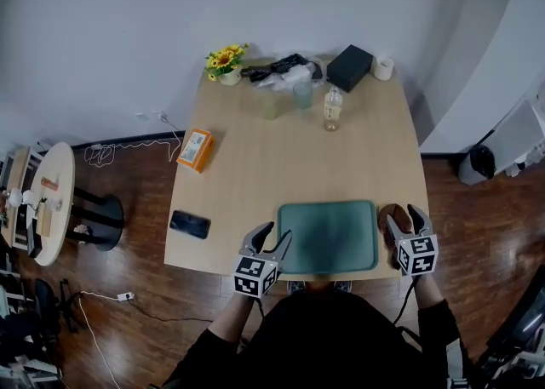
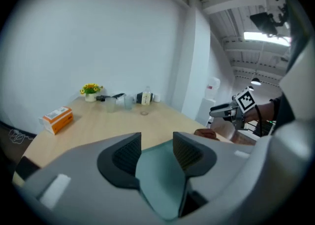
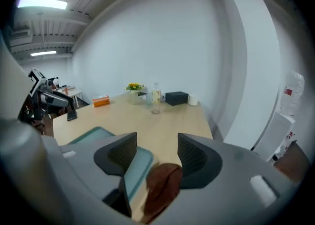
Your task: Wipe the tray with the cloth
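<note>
Head view: a teal tray (image 1: 328, 237) lies at the near edge of a pale wooden counter (image 1: 255, 166), its flat bed showing plain teal inside a raised rim with rounded corners. A crumpled brown cloth (image 1: 392, 212) sits on the counter just beside the tray's right rim, not on the tray.

The person's left gripper (image 1: 274, 237) hangs at the tray's near left corner. The right gripper (image 1: 405, 219) hangs over the cloth.

At the far end of the counter, a small pot (image 1: 230, 77) holds yellow flowers (image 1: 224, 58). Near it stand two clear cups (image 1: 302, 94) and a bottle (image 1: 332, 110), their contents too small to make out, and a black box (image 1: 350, 67). An orange box (image 1: 196, 150) and a dark phone (image 1: 189, 225) lie along the left side.

Only the left gripper view shows its fingers (image 2: 128, 152) standing apart, with the tray's edge seen below the gap and neither pad on it. The right gripper view alone shows that gripper's fingers (image 3: 120, 152) spread wide, with the cloth lying below and between them, ungripped, folded into soft ridges against the wood.
</note>
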`<act>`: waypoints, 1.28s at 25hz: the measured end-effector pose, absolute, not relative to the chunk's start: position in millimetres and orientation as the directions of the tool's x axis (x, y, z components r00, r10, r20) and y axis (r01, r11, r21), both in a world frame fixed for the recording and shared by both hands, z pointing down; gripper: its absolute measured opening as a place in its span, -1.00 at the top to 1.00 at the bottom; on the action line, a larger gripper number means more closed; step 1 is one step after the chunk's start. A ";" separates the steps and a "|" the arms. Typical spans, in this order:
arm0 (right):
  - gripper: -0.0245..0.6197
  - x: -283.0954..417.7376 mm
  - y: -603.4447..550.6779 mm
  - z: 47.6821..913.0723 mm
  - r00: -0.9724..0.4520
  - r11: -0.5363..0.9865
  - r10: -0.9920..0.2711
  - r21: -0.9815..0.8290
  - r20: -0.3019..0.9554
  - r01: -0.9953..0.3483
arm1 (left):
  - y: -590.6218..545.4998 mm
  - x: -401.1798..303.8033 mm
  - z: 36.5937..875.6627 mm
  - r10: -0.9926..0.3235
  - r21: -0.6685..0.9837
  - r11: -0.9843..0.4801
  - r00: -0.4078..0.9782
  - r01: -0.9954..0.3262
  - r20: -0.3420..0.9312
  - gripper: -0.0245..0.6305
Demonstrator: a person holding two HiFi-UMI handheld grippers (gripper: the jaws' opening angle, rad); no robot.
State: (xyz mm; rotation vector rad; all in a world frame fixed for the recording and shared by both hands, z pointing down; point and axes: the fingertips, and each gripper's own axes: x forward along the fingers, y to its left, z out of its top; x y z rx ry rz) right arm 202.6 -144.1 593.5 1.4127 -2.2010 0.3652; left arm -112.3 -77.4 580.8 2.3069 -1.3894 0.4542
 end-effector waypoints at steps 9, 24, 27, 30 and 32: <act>-0.39 257.7 -139.3 746.4 -0.195 0.369 -0.516 0.012 0.834 -0.929 | -65.5 -136.3 696.8 -0.626 0.228 -0.299 0.371 -0.927 0.686 0.22; 0.57 259.0 -140.2 760.8 -0.143 0.372 -0.507 0.067 0.850 -0.926 | -58.7 -142.2 748.3 -0.505 0.209 -0.284 0.331 -0.936 0.797 0.22; 0.60 260.7 -139.7 760.3 -0.137 0.349 -0.494 0.051 0.859 -0.936 | -56.8 -136.3 754.3 -0.482 0.202 -0.303 0.333 -0.931 0.810 0.22; 0.61 261.5 -142.5 757.9 -0.140 0.341 -0.492 0.043 0.860 -0.939 | -57.6 -134.0 761.2 -0.470 0.178 -0.320 0.319 -0.931 0.823 0.23; 0.61 258.7 -144.8 747.6 -0.159 0.333 -0.516 0.026 0.842 -0.943 | -58.7 -134.7 763.7 -0.476 0.164 -0.322 0.310 -0.932 0.823 0.27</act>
